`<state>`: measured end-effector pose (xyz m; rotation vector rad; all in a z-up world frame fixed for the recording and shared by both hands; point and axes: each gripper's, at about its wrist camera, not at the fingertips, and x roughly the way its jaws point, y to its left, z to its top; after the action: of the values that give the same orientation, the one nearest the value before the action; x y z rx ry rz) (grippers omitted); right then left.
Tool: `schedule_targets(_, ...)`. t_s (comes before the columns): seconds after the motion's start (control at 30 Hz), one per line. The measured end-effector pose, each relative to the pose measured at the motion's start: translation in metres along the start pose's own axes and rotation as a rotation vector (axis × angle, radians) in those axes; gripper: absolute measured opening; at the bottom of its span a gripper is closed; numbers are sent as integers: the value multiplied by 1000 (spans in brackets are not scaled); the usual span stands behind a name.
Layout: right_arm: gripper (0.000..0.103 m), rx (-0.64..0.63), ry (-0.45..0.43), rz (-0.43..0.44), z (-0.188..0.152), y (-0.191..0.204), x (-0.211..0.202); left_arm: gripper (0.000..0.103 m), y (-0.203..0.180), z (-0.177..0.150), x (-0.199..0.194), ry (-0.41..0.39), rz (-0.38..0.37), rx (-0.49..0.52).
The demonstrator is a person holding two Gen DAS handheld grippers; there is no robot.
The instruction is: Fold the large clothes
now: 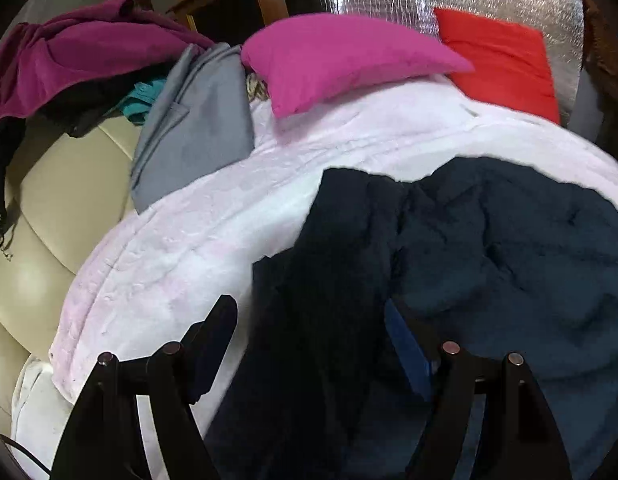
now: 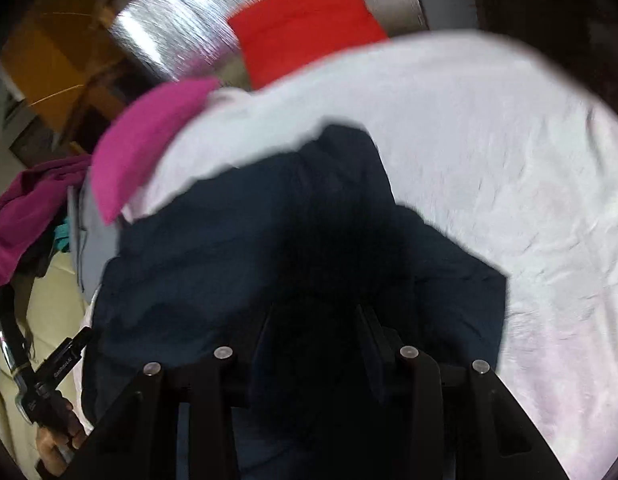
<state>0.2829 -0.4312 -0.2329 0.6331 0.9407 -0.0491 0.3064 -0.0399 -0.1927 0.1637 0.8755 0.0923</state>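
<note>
Navy garment (image 2: 229, 248) bunched on pale blanket (image 2: 509, 184), right tongs (image 2: 315, 344) gripping it

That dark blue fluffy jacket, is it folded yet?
Not yet. The dark blue fluffy jacket lies crumpled on the pale pink blanket. The right gripper has cloth bunched between its jaws; the left gripper is open. Still left: the grey garment and the magenta garment.

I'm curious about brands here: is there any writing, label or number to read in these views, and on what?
White lettering on the black handle held in the person's hand: too blurred to read.
On the navy garment and elsewhere: no text visible.
</note>
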Motion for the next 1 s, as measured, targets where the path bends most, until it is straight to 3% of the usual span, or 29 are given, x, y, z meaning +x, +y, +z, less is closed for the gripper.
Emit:
schedule_targets(0.13, 42, 11, 24, -20, 3, 3, 2, 77, -5, -6, 13, 30, -2, -5)
schedule_targets(0.27, 42, 41, 12, -14, 5, 3, -3, 77, -2, -5, 9, -1, -19, 1)
schedule_targets(0.43, 44, -55, -158, 32, 6, 26, -36, 77, 2, -5, 7, -7, -41, -11)
schedule_targets(0.57, 44, -156, -274, 145, -1, 51, -55, 77, 0, -5, 5, -26, -41, 2)
schedule_targets(0.73, 44, -136, -166, 165, -9, 54, -24, 77, -3, -6, 4, -45, -43, 21)
schedule_targets(0.87, 44, -56, -9, 124, -11, 34, 19, 77, -4, -7, 5, -52, -49, 23)
schedule_targets(1.0, 45, -20, -8, 155, -12, 25, 23, 77, -5, -8, 5, -69, -54, 30)
